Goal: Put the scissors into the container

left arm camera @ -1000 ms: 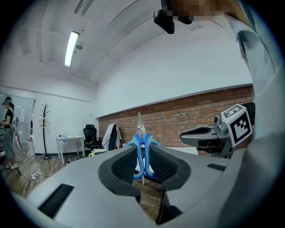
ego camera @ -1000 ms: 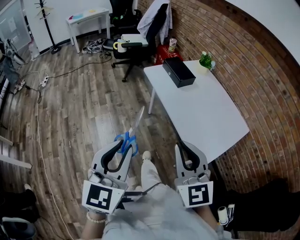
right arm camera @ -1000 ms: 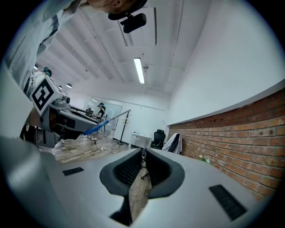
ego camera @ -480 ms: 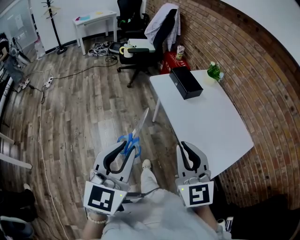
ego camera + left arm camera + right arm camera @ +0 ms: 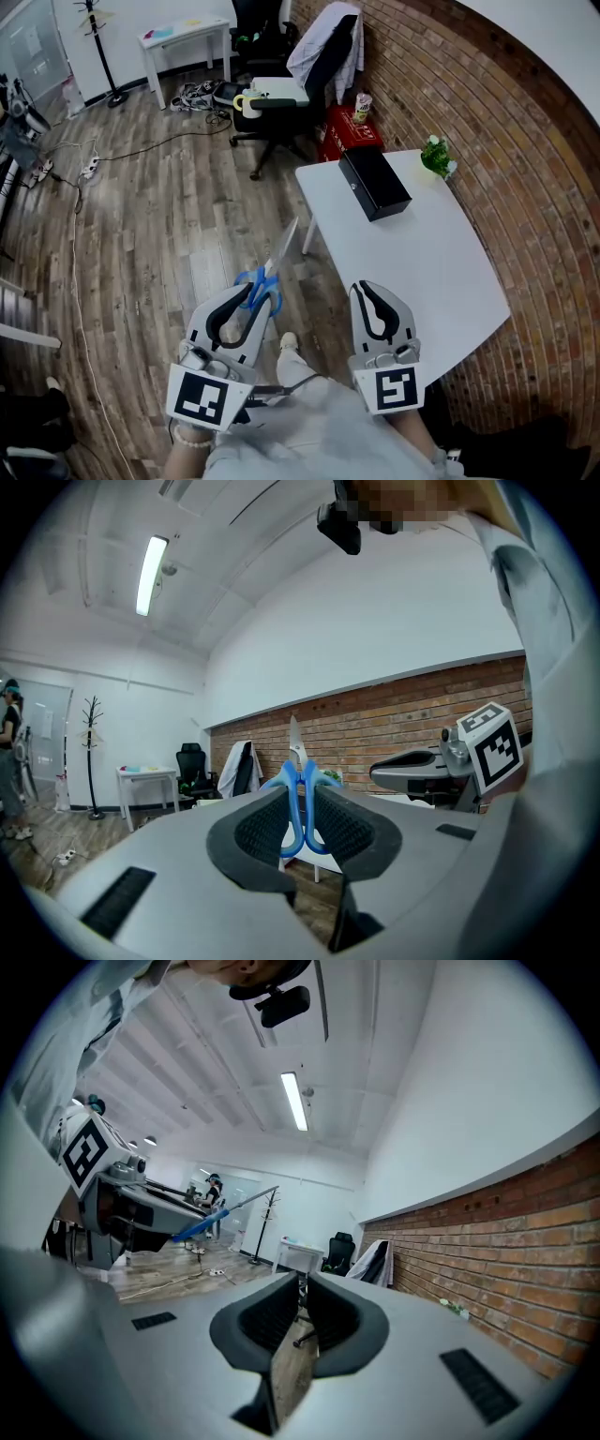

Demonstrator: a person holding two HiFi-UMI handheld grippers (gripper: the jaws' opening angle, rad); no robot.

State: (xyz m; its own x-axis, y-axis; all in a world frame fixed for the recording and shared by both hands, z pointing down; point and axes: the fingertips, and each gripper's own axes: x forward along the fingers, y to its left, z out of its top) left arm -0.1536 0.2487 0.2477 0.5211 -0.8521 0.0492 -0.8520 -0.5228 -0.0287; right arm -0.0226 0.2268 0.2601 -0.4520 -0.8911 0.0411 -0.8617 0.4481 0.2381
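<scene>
White surface (image 5: 422, 262) carries the black container (image 5: 374, 184); its inside cannot be made out. Left gripper (image 5: 251, 292) jaws clamp the scissors (image 5: 277, 251), well short of it. Right gripper (image 5: 362, 291) jaws are together, empty.

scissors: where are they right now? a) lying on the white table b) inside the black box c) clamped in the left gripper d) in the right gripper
C: the scissors have their blue handles pinched between the pads of the left gripper, blade sticking out ahead.
</scene>
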